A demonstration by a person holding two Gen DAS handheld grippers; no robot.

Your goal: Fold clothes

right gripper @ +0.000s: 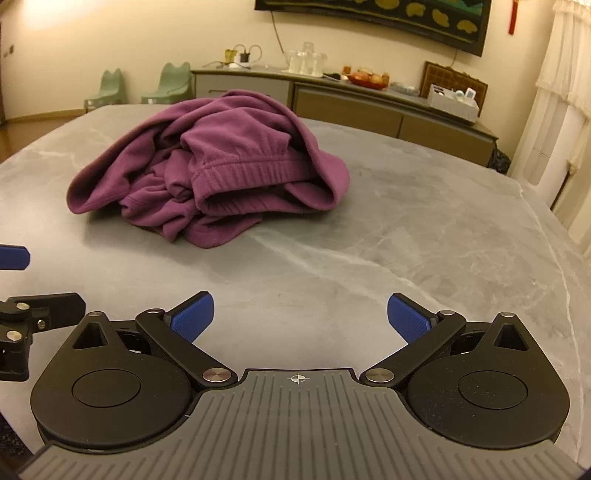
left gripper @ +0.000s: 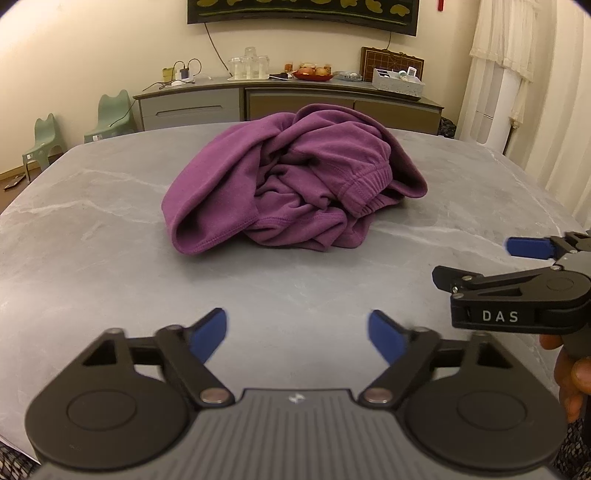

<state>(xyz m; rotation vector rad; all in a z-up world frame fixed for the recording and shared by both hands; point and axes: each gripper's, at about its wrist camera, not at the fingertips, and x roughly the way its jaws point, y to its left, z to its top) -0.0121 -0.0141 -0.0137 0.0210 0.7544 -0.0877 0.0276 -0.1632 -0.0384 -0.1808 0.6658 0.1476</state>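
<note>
Crumpled purple fleece garment sits frame centre on grey marble-look table, untouched. Left gripper and right gripper at bottom, jaws apart, nothing between.

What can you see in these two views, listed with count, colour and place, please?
garment: one, purple, crumpled mid-table
table: one, grey marble
sideboard: one, grey-brown, back wall
stools: two, green, left of sideboard
glasses: several, clear, on sideboard
fruit bowl: one, red, on sideboard
bin: one, white, sideboard's right end
picture: one, dark, on wall
curtain: one, cream, right
left gripper: black with blue pads, open, empty
right gripper: same, open, empty
hand: one, behind right gripper
</note>
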